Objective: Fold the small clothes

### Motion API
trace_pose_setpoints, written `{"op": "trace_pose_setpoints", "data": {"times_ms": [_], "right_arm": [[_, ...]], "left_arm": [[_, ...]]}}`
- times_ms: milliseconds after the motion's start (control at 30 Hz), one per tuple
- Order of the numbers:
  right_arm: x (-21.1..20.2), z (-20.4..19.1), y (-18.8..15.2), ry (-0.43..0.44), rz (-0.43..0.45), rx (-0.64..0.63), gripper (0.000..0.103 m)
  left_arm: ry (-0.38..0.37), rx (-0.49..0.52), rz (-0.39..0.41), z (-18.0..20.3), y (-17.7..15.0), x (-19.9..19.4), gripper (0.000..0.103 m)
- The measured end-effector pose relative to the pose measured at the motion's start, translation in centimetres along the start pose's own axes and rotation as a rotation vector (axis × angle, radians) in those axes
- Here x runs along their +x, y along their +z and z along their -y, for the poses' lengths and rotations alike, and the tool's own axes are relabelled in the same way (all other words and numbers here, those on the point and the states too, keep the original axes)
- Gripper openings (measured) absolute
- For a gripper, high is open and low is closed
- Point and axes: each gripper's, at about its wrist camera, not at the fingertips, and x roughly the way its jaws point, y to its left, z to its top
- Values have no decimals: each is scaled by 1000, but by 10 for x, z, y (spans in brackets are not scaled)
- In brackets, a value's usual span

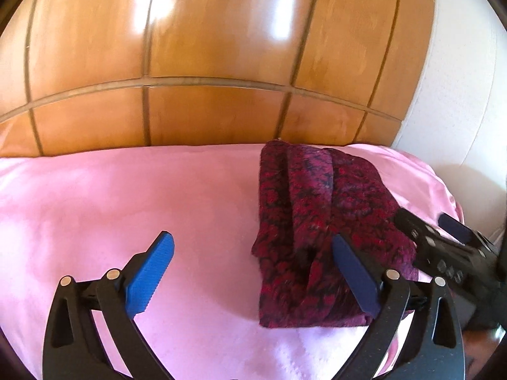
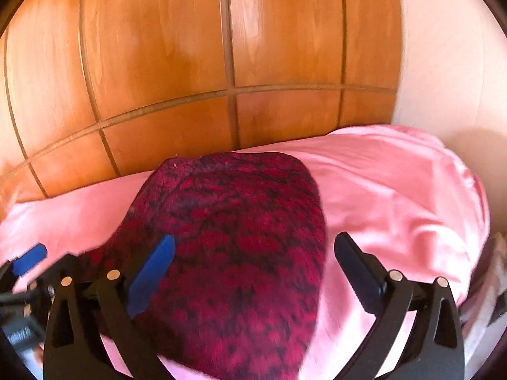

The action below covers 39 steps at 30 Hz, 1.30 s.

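Observation:
A dark red patterned garment point(image 1: 317, 221) lies folded in a thick bundle on the pink bedsheet point(image 1: 126, 196), right of centre. My left gripper point(image 1: 253, 253) is open and empty, its right finger just over the bundle's near edge. My right gripper shows at the right edge of the left wrist view point(image 1: 443, 231), beside the bundle. In the right wrist view the garment point(image 2: 237, 237) fills the middle, and my right gripper point(image 2: 253, 253) is open above it, holding nothing. The left gripper's blue fingertip point(image 2: 30, 258) shows at the far left.
A glossy wooden panelled headboard or wardrobe point(image 1: 206, 63) stands right behind the bed. A white wall point(image 1: 459, 79) is at the right. The pink sheet point(image 2: 396, 190) drops off at the bed's right edge, where pale fabric point(image 2: 494, 272) lies.

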Motion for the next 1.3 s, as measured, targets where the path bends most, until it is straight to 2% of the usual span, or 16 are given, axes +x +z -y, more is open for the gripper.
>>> {"op": "trace_pose_setpoints", "data": {"times_ms": [167,333,433,533,667,867,1300], "right_arm": [[-22,-11,-26,-39,8,-5,101],[-29,-17,-45,-79,-1,27,101],[-35,-21,-51,-96,8,32,101],[-37,-24,-51,-111,14,19,101],[-36,-24,-49,-116,-1,30,101],[-41,-26,-51,-127,24,26,101],[-41,-28,-54,-93,14,33,101]], "left_arm": [[73,24,19,-3,-13,-14,99],[98,4,11,-10,-25,-22,99],[124,-2,12,-12,-30,-26,99],[182,5,22,-9,-34,-30,99],[211,6,53,-8,-37,-38,99],[227,4,64,-6,-40,-43,99],[238,-19,66,-9,-38,-46,99]]}}
